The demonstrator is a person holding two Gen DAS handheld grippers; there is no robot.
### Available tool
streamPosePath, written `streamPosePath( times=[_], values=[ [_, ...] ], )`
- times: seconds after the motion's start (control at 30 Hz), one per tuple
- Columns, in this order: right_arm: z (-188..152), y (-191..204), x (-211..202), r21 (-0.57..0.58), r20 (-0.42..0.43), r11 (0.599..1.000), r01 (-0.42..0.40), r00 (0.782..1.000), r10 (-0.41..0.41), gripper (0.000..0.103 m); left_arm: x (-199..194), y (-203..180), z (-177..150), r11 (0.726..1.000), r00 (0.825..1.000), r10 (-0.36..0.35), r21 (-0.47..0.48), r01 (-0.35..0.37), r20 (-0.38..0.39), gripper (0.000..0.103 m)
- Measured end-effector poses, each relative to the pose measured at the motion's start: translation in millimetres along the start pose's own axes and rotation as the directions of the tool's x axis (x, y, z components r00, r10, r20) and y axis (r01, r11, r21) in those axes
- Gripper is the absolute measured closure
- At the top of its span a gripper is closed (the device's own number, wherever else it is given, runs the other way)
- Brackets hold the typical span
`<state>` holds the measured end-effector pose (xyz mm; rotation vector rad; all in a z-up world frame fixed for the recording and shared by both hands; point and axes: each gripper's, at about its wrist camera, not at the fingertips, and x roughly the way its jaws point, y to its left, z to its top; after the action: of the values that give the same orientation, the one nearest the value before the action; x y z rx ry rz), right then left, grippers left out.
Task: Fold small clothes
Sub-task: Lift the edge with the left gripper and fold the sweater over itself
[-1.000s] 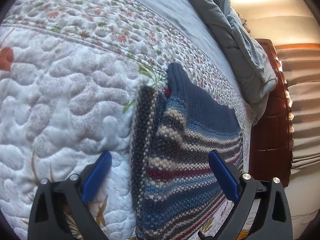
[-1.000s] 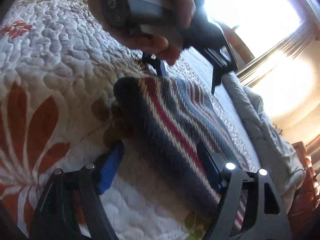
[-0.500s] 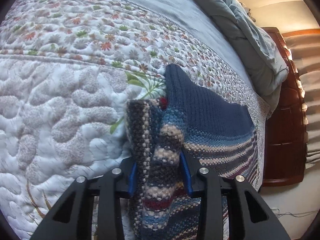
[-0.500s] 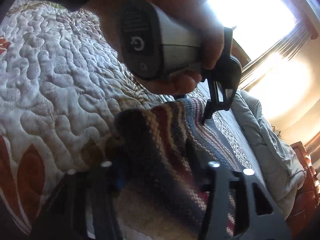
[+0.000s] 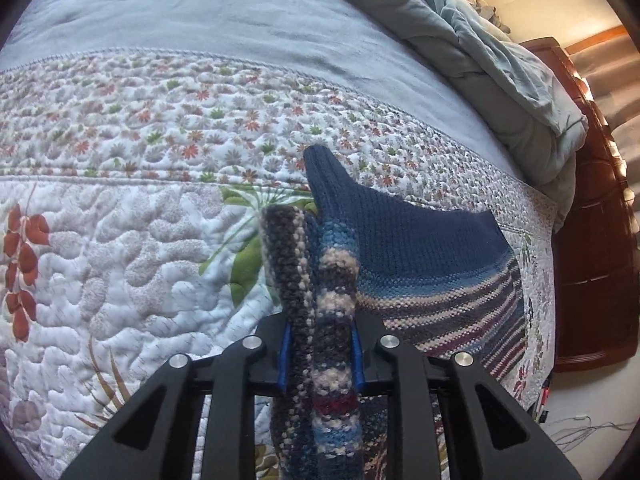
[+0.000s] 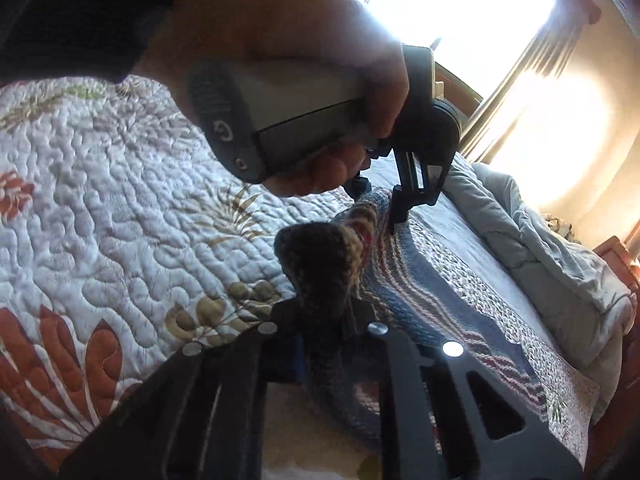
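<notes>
Left wrist view: my left hand-held gripper (image 5: 319,354) clenches the soft, floppy sweater (image 5: 420,264) hem at six o'clock; the right hand-held gripper (image 6: 320,344) likewise grips it.

The knitted garment (image 5: 420,264) lies on the quilt (image 5: 120,272), one bunched edge between the left gripper's (image 5: 320,354) jaws, the rest spreading ahead and rightward; a rumpled blanket (image 5: 500,60) lies beyond.

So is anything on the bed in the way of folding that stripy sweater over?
Nothing visible. Both hand-held grippers, left and right, already pinch the striped sweater; only bare quilt surrounds it.
</notes>
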<state>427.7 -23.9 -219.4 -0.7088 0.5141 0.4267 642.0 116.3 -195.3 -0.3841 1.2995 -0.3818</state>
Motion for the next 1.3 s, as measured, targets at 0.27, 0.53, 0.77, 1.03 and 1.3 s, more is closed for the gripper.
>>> streamPosePath(
  times=[0.27,0.53,0.77,1.03,1.3],
  values=[
    [6,-53,-34,0.131,0.042,0.991,-0.034,0.999,0.029,0.093,-26,-59,7,0.996,0.997,0.069,0.061,-0.071,0.026,0.083],
    [1,-110,-61,0.301,0.111,0.948,-0.102,0.991,0.071,0.093,-50,-116,13,0.985,0.991,0.124,0.112,-0.129,0.053,0.083],
    [-18,-156,-82,0.421,0.170,0.896,-0.142,0.982,0.076,0.093,-57,-172,18,0.976,0.986,0.148,0.151,-0.157,0.071,0.083],
    [-55,-213,-95,0.563,0.232,0.802,-0.199,0.970,0.078,0.093,-43,-237,22,0.966,0.982,0.169,0.184,-0.181,0.080,0.083],
    [-123,-275,-101,0.711,0.279,0.646,-0.278,0.955,0.103,0.093,1,-307,16,0.948,0.980,0.193,0.246,-0.200,0.052,0.083]
  ],
)
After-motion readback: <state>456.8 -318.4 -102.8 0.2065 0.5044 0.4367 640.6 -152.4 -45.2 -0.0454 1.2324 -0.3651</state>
